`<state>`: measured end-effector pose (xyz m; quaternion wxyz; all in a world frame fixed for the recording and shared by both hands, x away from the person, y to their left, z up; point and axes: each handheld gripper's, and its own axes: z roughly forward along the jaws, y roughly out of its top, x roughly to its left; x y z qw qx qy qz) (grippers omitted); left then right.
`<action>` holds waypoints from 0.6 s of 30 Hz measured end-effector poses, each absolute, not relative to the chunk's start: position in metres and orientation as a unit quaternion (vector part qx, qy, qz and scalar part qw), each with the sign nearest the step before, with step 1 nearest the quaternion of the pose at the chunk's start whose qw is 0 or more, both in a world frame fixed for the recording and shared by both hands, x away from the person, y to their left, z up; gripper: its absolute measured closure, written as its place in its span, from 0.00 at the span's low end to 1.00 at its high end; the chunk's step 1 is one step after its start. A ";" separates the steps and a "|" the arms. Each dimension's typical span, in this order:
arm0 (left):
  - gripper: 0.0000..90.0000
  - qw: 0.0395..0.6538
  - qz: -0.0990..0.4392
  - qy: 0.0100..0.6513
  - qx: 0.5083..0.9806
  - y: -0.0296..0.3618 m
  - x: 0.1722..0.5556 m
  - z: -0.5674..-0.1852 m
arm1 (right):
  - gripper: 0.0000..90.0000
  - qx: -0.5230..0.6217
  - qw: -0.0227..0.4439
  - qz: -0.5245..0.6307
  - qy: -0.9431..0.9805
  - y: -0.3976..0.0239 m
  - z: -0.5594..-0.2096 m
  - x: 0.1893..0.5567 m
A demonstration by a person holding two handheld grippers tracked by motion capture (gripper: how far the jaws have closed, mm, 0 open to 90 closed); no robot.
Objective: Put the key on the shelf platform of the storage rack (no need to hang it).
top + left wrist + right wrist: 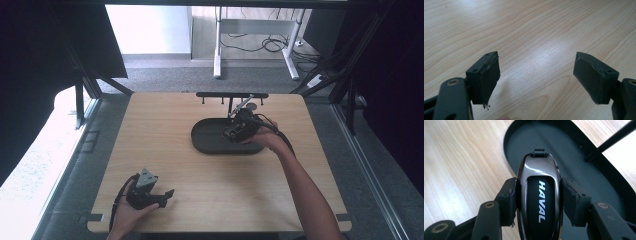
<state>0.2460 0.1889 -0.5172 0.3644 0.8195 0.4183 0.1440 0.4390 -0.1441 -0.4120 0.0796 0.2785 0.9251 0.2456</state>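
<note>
Near the front edge of the worktop (165, 150), far from the black tray (210, 142): left hand-held gripper (167, 195), jaws wide apart, nothing between them, just bare wood below. Farther back, right over the tray: right hand-held gripper (537, 195), squeezed tight on a shiny car key (539, 192) with HAVAL on it. Behind the tray: a thin black rack (231, 95) with small hooks. Smooth, slippery key held only by its sides. Could slide out and drop, maybe off the tray, with a loose squeeze or a quick tilt.
</note>
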 end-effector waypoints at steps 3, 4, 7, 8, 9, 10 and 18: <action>0.24 0.364 0.144 0.419 0.819 0.189 0.246 -0.517 | 0.55 0.280 0.079 0.245 0.925 -0.145 -0.416 0.444; 0.24 0.364 0.144 0.420 0.819 0.189 0.246 -0.517 | 0.55 0.282 0.079 0.244 0.924 -0.146 -0.417 0.445; 0.24 0.364 0.144 0.419 0.819 0.189 0.246 -0.518 | 0.55 0.286 0.078 0.245 0.923 -0.147 -0.420 0.450; 0.24 0.365 0.144 0.419 0.819 0.189 0.246 -0.518 | 0.54 0.286 0.080 0.244 0.923 -0.147 -0.422 0.451; 0.24 0.366 0.143 0.420 0.818 0.189 0.246 -0.518 | 0.54 0.288 0.080 0.243 0.923 -0.147 -0.423 0.452; 0.24 0.365 0.143 0.420 0.818 0.189 0.246 -0.518 | 0.55 0.286 0.082 0.241 0.924 -0.146 -0.425 0.454; 0.24 0.365 0.144 0.420 0.818 0.189 0.246 -0.518 | 0.54 0.285 0.081 0.224 0.928 -0.141 -0.441 0.462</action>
